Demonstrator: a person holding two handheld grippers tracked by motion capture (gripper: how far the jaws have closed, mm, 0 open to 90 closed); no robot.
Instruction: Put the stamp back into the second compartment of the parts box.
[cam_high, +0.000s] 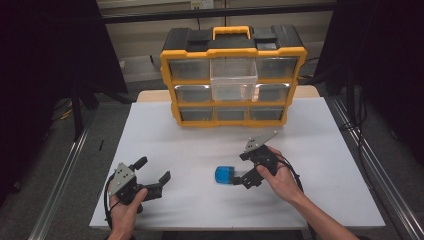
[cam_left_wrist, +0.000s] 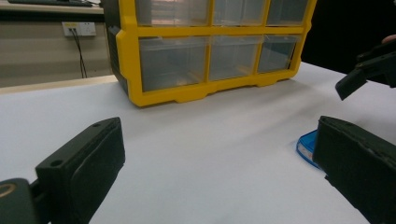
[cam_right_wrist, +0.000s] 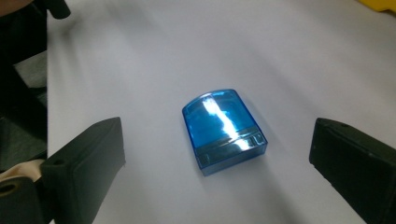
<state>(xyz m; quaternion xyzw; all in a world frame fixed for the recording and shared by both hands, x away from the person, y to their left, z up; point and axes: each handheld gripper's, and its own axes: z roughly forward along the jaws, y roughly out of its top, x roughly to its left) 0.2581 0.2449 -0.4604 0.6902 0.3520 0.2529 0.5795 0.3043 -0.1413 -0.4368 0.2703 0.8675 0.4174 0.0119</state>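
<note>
1. A small blue box (cam_high: 224, 176) lies flat on the white desk (cam_high: 200, 145), near the front edge and a bit right of the middle.
2. The blue box is see-through plastic. One end is round, and a shiny band crosses it near the flat end (cam_right_wrist: 223, 130).
3. The right gripper (cam_high: 246, 169) is just beside the blue box. Its jaws are wide apart, one on each side of the box, and hold nothing.
4. The left gripper (cam_high: 152, 168) is near the front left corner of the desk. Its jaws are wide apart too and hold nothing.
5. A yellow and black drawer case (cam_high: 233, 75) stands at the back edge. One clear drawer (cam_high: 233, 79) in the top row is pulled out.
</note>
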